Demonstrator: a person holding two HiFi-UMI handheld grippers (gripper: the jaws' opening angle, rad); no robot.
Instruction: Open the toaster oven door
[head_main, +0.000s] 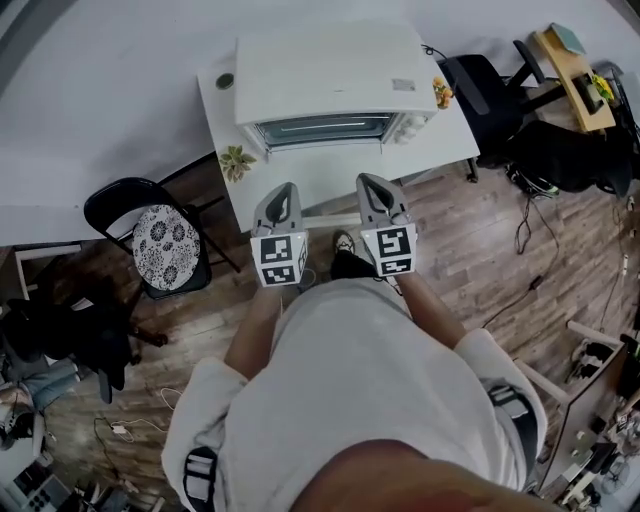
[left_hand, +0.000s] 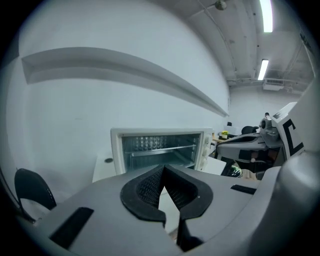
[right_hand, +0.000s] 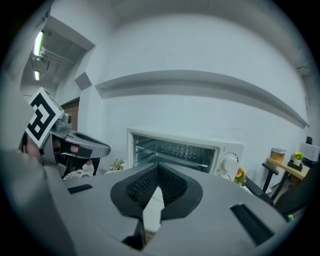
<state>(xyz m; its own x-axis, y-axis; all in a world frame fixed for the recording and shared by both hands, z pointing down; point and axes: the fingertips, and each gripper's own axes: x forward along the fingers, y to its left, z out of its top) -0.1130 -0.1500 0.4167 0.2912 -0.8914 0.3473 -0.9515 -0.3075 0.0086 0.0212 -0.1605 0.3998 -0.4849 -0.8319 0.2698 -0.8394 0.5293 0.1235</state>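
Reaching for the toaster oven (head_main: 325, 75), which stands on the white table (head_main: 330, 175) well apart from both tools, may only shove it backward, I think, because the left gripper (head_main: 285, 190) and the right gripper (head_main: 369, 182) have their jaws closed together on nothing.

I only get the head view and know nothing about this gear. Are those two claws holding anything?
Observer: No. The left gripper is shut, and its own view shows nothing between the jaws.
Operator: And the other one?
Observer: The right gripper is shut as well, with nothing in it.
Operator: What's inside the oven?
Observer: The right gripper view shows a wire rack inside the oven.
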